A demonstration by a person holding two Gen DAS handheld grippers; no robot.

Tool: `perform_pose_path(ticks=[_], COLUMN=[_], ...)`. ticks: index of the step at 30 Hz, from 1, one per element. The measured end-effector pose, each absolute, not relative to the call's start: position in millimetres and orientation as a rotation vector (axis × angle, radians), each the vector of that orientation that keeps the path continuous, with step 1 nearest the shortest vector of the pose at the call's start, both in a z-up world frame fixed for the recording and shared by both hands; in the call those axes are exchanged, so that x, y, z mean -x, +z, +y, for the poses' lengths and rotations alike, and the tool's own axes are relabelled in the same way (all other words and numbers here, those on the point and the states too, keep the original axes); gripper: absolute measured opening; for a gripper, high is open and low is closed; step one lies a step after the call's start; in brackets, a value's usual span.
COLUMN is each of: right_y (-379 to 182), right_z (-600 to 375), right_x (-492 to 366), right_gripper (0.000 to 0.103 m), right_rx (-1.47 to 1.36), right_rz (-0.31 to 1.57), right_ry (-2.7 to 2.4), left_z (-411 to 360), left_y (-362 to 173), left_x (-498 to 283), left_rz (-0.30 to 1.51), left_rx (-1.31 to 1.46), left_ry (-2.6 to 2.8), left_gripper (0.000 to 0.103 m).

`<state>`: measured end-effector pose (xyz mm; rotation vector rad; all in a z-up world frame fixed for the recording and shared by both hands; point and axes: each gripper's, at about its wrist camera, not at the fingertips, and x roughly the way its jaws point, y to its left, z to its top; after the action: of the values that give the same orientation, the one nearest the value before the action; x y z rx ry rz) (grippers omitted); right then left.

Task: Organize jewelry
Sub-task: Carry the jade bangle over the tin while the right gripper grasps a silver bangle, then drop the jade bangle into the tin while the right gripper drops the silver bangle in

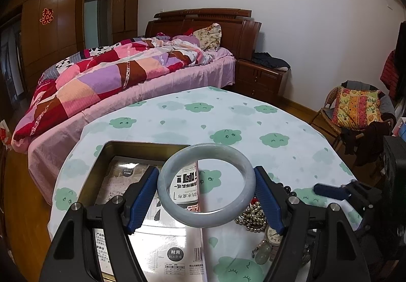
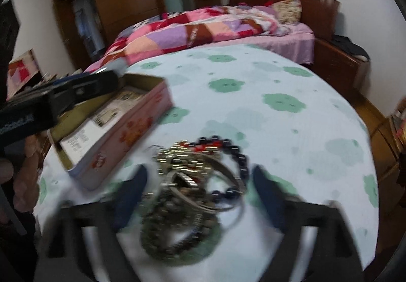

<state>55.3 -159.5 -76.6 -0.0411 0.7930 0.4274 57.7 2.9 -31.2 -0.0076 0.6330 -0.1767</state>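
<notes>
Pale grey-green jade bangle (image 1: 206, 185) sits clamped between the blue pads (image 1: 142, 199) of the left hand-held gripper (image 1: 206, 199), each pad touching the ring's outer edge on one side. Bangle is held up in the air, straddling the right wall of an open tin box (image 1: 142, 146); through its hole a printed packet (image 1: 165, 244) lying in the box shows, plus a bit of tablecloth.

Box is a shallow rectangular tin, pink outside with orange-red print (image 2: 132, 129), on the left part of the surface (image 1: 228, 114), which is round and covered by a white cloth with green cloud faces.

Just right of the box: jewelry pile (image 2: 192, 185) on the cloth. In it, a dark bead bracelet (image 2: 241, 157) with a red bit, gold-tone bead strand (image 1: 251, 216), metal bangles (image 2: 223, 180), a small watch face (image 1: 274, 236), a greenish pendant (image 1: 261, 256). Right wrist view is motion-blurred, so finer pieces can't be told apart.

Right hand-held gripper (image 2: 200, 193) is released, jaws spread wide on either side of the pile, pads not pressing on anything; whether the tips touch the cloth I cannot tell. Its blue fingertip (image 1: 327, 190) also shows at the right in the left wrist view.

Behind the surface: bed (image 1: 152, 84) with patchwork quilt, brown wardrobe (image 1: 63, 28), bedside cabinet (image 1: 261, 76), wicker chair with patterned cushion (image 1: 355, 109).
</notes>
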Motion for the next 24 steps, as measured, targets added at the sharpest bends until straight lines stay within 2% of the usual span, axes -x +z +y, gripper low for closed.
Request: perform_pose_path(ticks=[10, 13, 24], right_y=[-96.8, -93.1, -78.9], right_z=[-163.2, -162.1, -160.3], right_x=[-76.8, -72.2, -59.4], right_gripper=[0.086, 0.071, 0.072], right_rx=[-0.093, -0.082, -0.009], right_rz=[0.938, 0.916, 0.846], right_ry=[0.479, 0.489, 0.453], left_z=[2.0, 2.6, 7.4], left_y=[-30.7, -31.2, -29.7], left_x=[-57.9, -57.9, -59.3], left_rz=[0.637, 0.639, 0.631], left_rx=[0.006, 0.008, 0.01], left_ry=[-0.176, -0.174, -0.167], left_gripper=[0.075, 0.075, 0.075])
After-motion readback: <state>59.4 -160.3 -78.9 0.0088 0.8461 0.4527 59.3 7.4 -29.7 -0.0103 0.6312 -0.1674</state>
